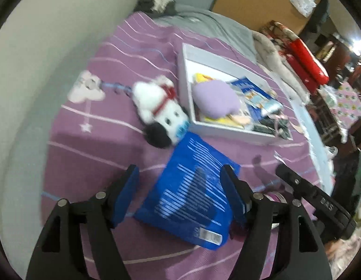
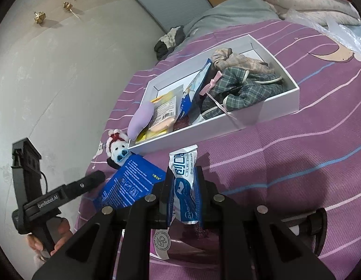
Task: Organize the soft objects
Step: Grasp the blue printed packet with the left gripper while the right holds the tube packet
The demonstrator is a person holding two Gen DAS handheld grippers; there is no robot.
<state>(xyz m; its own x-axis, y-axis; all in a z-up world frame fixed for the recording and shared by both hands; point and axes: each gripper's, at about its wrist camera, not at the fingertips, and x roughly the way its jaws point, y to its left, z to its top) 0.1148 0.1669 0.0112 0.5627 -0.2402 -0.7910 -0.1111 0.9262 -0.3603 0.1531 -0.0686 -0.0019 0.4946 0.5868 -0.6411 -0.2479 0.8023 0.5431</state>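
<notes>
A flat blue packet (image 1: 192, 163) lies on the purple bedspread (image 1: 98, 158). My left gripper (image 1: 180, 184) hovers over it, open, and its blue pads (image 1: 130, 186) stand on either side of the packet without pressing it. A white plush dog (image 1: 157, 107) lies just beyond, against the white box (image 1: 227, 133). The box holds a lilac soft pad (image 1: 213, 98), packets and plaid clothes (image 2: 245, 81). My right gripper (image 2: 183, 182) is shut on a white-and-blue packet (image 2: 182, 163), held upright above the bed. The blue packet (image 2: 131, 186) and the plush dog (image 2: 116, 149) lie to its left.
A pale wall (image 1: 40, 70) borders the bed on the left. Grey bedding (image 1: 203, 23) and a dark bundle (image 1: 157, 3) lie at the far end. A red bag (image 1: 306, 60) and clutter are on the right. A purple pouch (image 2: 161, 240) lies under my right gripper.
</notes>
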